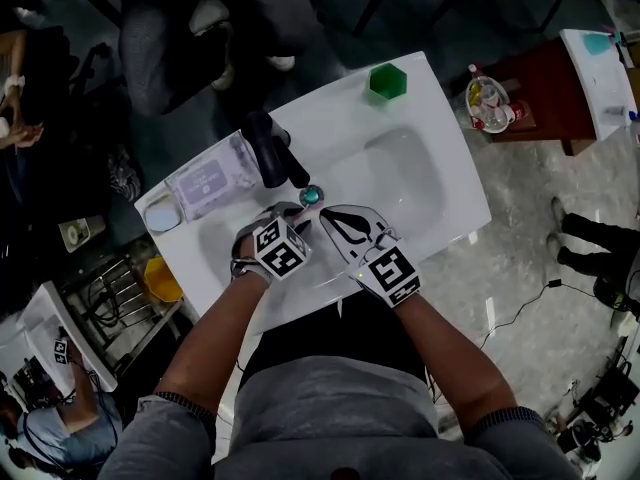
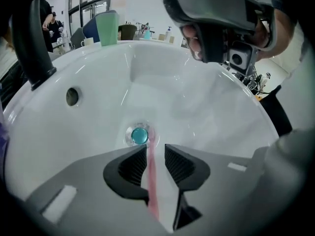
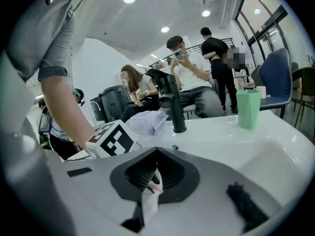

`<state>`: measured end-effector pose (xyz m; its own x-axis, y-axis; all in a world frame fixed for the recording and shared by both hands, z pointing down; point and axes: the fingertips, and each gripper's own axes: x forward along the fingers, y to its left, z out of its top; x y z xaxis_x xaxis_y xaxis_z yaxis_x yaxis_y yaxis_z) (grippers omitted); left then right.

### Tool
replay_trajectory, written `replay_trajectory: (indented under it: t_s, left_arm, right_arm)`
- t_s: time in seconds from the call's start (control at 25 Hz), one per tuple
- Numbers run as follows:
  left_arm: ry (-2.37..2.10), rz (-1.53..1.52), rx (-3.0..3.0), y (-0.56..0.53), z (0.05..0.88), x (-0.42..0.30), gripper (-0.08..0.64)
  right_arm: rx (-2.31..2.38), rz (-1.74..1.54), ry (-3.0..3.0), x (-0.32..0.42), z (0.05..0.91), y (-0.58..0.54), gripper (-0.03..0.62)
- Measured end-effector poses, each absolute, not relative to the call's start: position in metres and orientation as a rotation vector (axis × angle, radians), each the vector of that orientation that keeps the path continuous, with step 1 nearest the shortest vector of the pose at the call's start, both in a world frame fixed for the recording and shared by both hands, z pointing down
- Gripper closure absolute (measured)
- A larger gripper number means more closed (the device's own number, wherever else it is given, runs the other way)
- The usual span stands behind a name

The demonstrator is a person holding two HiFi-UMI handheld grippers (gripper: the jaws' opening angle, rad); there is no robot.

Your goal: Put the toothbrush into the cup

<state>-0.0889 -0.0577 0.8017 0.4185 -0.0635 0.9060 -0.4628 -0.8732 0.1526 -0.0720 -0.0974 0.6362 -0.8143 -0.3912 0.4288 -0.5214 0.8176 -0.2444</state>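
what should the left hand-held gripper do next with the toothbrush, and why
Probably close the left hand-held gripper on the pink toothbrush: its jaws stand apart on either side of the handle, which points toward the drain. The right hand-held gripper pinches only a pink tip, and the green cup stands well away.

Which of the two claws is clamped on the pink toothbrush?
The right claw: its jaws are shut on the toothbrush. On the left claw the jaws stand apart, the pink handle running between them.
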Motion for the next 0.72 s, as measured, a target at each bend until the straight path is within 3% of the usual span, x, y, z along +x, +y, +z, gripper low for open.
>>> replay_trajectory:
  t_s: [0.72]
  left_arm:
    - [-0.401, 1.526, 2.234, -0.062, 0.826, -0.093, 0.482]
  right_arm:
    - [0.683, 0.525, -2.637, -0.066, 0.644, -0.094, 0.578]
